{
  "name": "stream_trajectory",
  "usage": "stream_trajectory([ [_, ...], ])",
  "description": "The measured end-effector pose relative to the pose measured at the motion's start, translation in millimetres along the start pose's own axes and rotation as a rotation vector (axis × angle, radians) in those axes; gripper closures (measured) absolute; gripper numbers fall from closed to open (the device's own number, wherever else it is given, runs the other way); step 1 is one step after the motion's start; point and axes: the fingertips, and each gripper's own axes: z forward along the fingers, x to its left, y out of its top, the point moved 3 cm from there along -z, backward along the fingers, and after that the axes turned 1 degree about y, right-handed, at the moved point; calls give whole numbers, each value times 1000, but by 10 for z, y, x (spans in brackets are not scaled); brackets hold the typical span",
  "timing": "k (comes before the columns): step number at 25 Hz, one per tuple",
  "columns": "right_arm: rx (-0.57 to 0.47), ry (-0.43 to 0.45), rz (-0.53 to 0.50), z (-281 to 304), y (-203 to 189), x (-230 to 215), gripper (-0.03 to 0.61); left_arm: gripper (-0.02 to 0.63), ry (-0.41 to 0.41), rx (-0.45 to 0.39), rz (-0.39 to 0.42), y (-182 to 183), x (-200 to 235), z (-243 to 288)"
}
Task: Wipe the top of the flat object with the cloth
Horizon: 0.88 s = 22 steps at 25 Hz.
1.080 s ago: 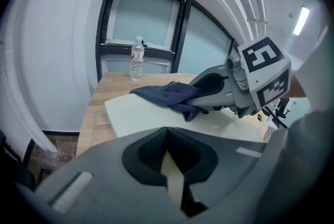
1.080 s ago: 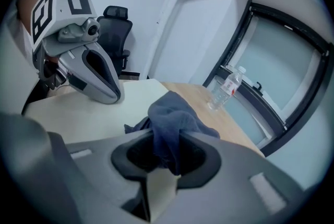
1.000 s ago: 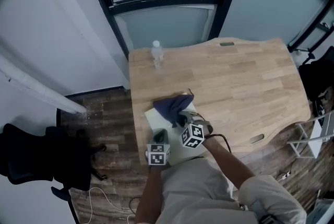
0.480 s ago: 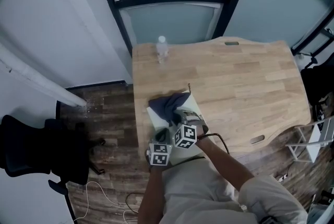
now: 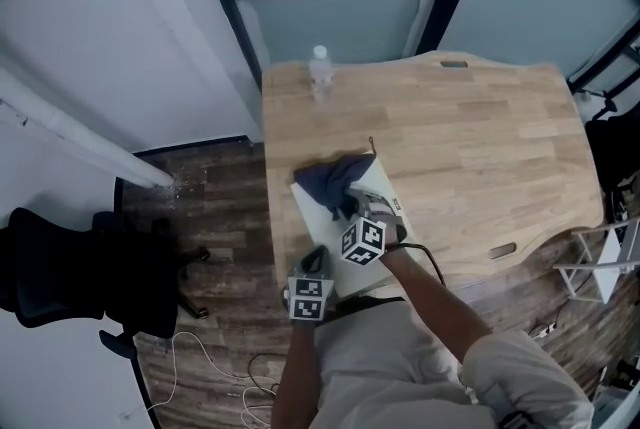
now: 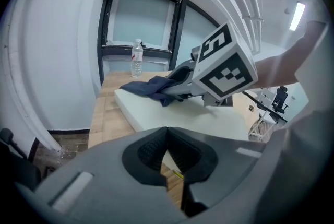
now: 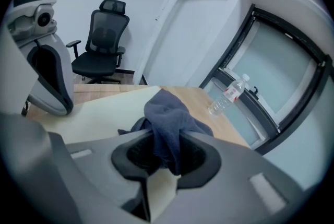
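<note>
The right claw (image 7: 166,157) is pinching the dark blue cloth (image 7: 167,118) – a fold is standing up between its pressed pads and the rest is spilling forward in a bunched heap. That heap is sitting on the pale flat object (image 5: 385,202), a slab lying on the wooden tabletop (image 5: 480,137) near its left edge in the head view. The slab's long axis is running from the upper middle of that view down toward the person, tilted a little to the lower right. The cloth is covering only its upper end. From the right claw, then, the cloth is lying straight ahead, up the frame. The bare stretch of the top is lying behind and beneath the claw, toward the bottom of the frame. So any coming stroke is likely a pull back along that long axis, dragging the cloth down the slab. The left claw (image 6: 166,157) is hanging at the slab's lower end, just off its near corner – its pads are pressed together with nothing between them. It is the nearer one to that bare end, yet it is carrying no cloth, so it is probably only standing by or ready to steady the slab. A clear water bottle (image 5: 320,67) is standing well apart at the tabletop's upper left corner, out of the stroke's way.
</note>
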Motion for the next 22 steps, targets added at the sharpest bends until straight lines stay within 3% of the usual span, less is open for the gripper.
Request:
stream_trajectory([
  [4,11,-65,96,68,33,-73,488,606,-11,-27,-14,-12,-50,-59],
  [8,28,-58,194,86,62,-132,488,606,-25,-42,-42,-120,-92,-12],
  [11,45,-34,153,57,94,-75,488,606,-20,-28,-40,-126,-115,-36],
  [13,43,-3,106,60,157,-10,488,606,-10,-23,-18,-85,-136,-48],
  [22,-90,252,92,73,634,527,487,606,-15,8,12,-75,-151,-33],
])
